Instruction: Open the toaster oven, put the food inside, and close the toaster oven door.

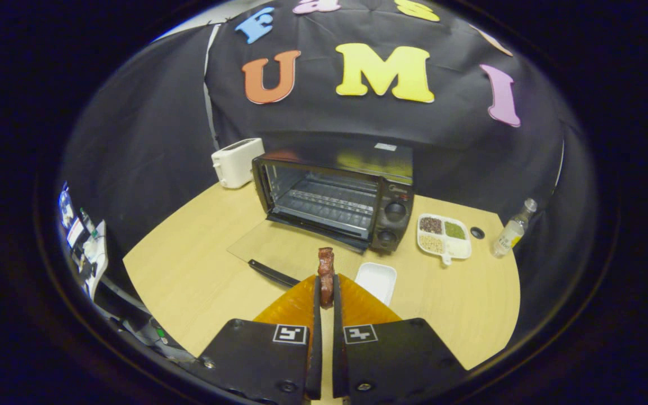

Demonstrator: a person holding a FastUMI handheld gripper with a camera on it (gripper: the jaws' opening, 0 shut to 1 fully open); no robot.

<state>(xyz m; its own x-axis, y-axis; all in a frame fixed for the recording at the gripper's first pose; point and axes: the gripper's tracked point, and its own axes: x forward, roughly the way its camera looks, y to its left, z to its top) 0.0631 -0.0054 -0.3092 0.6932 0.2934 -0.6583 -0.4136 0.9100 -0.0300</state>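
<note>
A black toaster oven (pixel 335 197) stands on the wooden table (pixel 200 275) beyond my fingers. Its glass door (pixel 279 247) lies folded down flat toward me, handle (pixel 272 273) nearest, and the wire rack (pixel 329 205) inside is bare. My gripper (pixel 327 295) is shut on a dark reddish-brown piece of food (pixel 325 270), which sticks up past the fingertips. The food hangs above the table, just short of the lowered door's right part.
A white toaster (pixel 237 162) stands left of the oven. A small white dish (pixel 376 280) lies just ahead of the right finger. Right of the oven sit a white divided tray (pixel 444 236) with seeds and grains, a small black disc (pixel 477 232) and a clear bottle (pixel 512 230).
</note>
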